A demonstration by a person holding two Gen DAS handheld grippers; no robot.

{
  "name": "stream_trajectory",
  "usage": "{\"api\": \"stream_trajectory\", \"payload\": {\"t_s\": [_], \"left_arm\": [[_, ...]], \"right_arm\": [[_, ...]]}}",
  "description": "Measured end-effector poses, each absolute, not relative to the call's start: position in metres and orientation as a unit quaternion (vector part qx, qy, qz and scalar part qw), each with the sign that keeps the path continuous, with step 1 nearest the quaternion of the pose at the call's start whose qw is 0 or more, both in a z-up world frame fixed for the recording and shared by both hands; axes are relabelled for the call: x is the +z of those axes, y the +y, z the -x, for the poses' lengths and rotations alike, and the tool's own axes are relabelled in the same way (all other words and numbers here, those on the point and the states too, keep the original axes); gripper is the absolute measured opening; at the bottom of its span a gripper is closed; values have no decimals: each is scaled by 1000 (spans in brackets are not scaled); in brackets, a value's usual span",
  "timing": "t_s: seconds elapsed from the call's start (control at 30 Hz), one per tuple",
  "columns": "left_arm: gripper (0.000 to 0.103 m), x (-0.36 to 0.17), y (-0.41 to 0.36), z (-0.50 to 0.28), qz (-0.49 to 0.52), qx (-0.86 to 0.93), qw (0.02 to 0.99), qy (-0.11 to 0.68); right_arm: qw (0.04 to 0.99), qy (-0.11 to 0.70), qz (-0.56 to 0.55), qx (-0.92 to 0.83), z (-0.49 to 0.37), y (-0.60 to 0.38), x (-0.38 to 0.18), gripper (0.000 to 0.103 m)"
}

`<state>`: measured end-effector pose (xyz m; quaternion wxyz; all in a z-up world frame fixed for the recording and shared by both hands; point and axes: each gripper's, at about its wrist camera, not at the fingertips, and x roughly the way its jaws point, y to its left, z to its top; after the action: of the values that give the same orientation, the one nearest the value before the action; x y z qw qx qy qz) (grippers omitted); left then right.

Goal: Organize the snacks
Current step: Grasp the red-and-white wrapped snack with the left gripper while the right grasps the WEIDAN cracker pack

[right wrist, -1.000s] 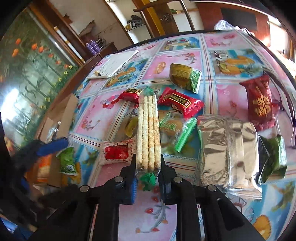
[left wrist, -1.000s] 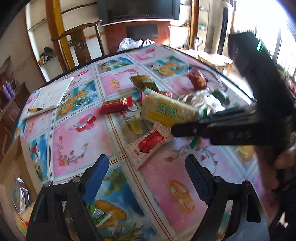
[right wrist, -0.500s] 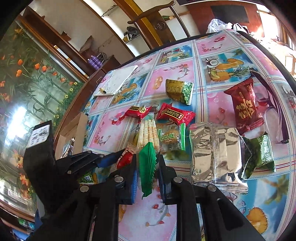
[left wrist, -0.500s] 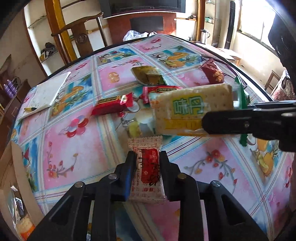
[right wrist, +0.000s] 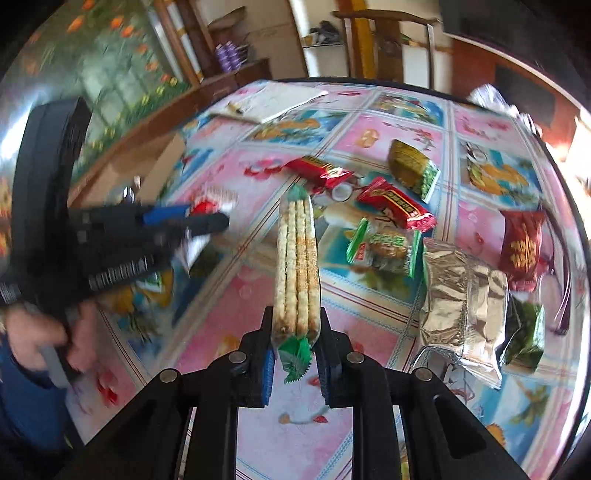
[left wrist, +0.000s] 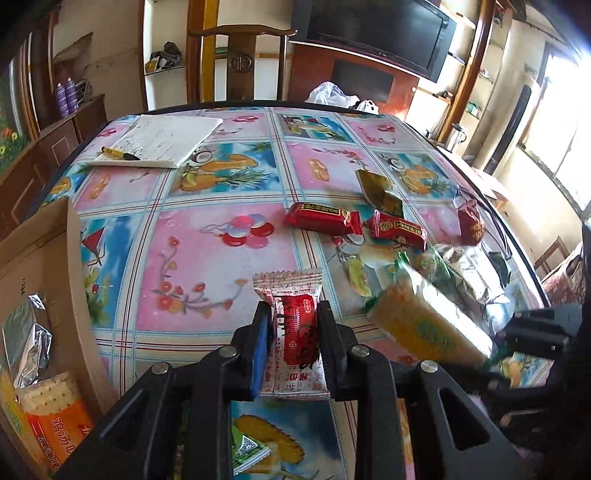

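Left wrist: left gripper [left wrist: 293, 325] clamps 1 white-red packet [left wrist: 295, 332]; right gripper [right wrist: 295, 328] clamps 1 cracker pack [right wrist: 297, 266].

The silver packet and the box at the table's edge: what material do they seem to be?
Silver packet: probably metallised plastic film, shiny, since it is crinkled and mirrors light. Box: likely plain cardboard, matte brown with a raw edge.

Wooden chair [left wrist: 242, 62] stood behind the surface [left wrist: 221, 236], which wore a pink-and-blue fruit-print cloth. Dark TV [left wrist: 373, 33] hung over a red-brown cabinet [left wrist: 354, 79]. Bright window [left wrist: 565, 147] on the right, shelves [left wrist: 162, 70] on the back wall.
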<state>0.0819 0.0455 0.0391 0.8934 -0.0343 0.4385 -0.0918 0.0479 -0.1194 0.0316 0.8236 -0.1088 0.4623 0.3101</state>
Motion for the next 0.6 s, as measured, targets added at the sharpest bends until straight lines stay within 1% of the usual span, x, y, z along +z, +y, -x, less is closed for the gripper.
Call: {"api": "stream_trajectory", "payload": {"t_s": [0.07, 0.13, 0.17, 0.2, 0.23, 0.27, 0.37, 0.47, 0.6], "left_arm": [[24, 41, 48, -82, 40, -93, 894, 436], [24, 43, 51, -82, 44, -93, 895, 434], [24, 44, 52, -81, 46, -94, 895, 433], [24, 45, 53, -81, 48, -93, 896, 431], [24, 46, 54, -81, 49, -93, 897, 430], [24, 46, 54, -81, 51, -95, 897, 429], [24, 48, 57, -80, 55, -94, 898, 427], [24, 47, 60, -81, 59, -88, 898, 427], [24, 49, 62, -81, 64, -90, 899, 423]], "right_arm": [[819, 455, 141, 320, -40, -114, 30, 21], [813, 446, 140, 348, -33, -114, 36, 26], [814, 435, 129, 362, -31, -118, 43, 39], [817, 425, 121, 370, -28, -121, 49, 59], [821, 410, 107, 382, -26, -126, 56, 67], [824, 396, 91, 395, -25, -131, 63, 72], [813, 396, 18, 426, -34, -145, 70, 72], [838, 412, 35, 356, -46, -145, 60, 72], [831, 464, 0, 306, -59, -132, 36, 72]]}}
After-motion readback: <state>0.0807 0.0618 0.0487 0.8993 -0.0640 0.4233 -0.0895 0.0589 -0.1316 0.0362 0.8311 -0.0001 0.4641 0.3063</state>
